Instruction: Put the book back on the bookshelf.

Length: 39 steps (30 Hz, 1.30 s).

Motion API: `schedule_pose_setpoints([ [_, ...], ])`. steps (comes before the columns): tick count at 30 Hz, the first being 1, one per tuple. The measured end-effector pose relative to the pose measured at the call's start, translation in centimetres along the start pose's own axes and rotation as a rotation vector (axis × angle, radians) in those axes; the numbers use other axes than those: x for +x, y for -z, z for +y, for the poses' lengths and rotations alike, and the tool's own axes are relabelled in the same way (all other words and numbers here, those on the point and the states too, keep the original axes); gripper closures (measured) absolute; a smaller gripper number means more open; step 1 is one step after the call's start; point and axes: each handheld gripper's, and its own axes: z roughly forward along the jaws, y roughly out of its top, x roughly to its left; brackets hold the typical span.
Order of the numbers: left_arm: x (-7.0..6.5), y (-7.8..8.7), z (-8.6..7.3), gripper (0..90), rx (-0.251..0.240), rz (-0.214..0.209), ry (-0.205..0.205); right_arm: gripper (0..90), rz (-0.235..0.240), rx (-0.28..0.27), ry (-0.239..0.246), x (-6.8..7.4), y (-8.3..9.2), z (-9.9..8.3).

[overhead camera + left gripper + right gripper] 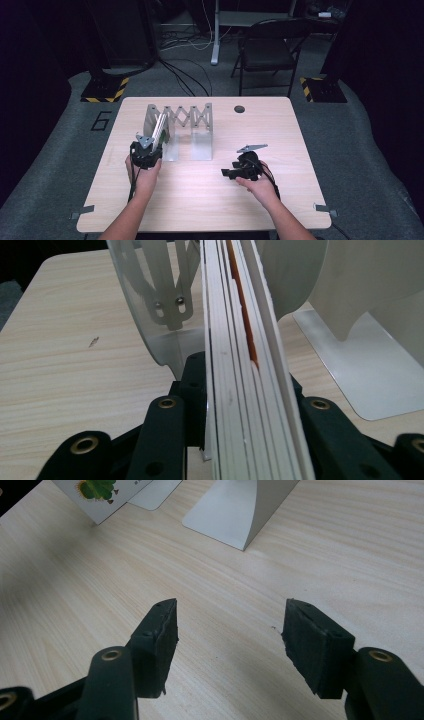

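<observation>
Left gripper (148, 148) pinches books (240, 365) beside rack (200, 120) at 12 o'clock — right gripper (227, 635) spread, empty.

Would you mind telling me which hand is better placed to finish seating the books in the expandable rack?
Left. The left gripper already has the stack of thin books between its jaws at the rack. The right gripper rests open and empty on the table, apart from the rack.

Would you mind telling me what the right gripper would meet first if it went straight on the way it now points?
Probably the grey metal bookend: the right gripper, jaws open and empty, points across bare table at its foot, though depth is uncertain.
</observation>
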Motion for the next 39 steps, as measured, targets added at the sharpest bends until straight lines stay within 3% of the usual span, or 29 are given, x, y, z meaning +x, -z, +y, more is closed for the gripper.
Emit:
schedule_pose_setpoints([
  [7,0.1,0.8,0.2,65.3,-0.003,-0.006,0.001,39.0,0.000,0.012,0.000,0.0,0.0,-0.1],
  [18,0.1,2.1,0.6,60.0,-0.051,-0.008,0.013,39.0,-0.001,0.010,0.000,-0.1,0.0,-0.1],
  [39,0.0,4.9,2.4,59.5,-0.120,-0.025,-0.020,39.0,-0.001,0.000,0.006,-0.2,0.0,0.0],
])
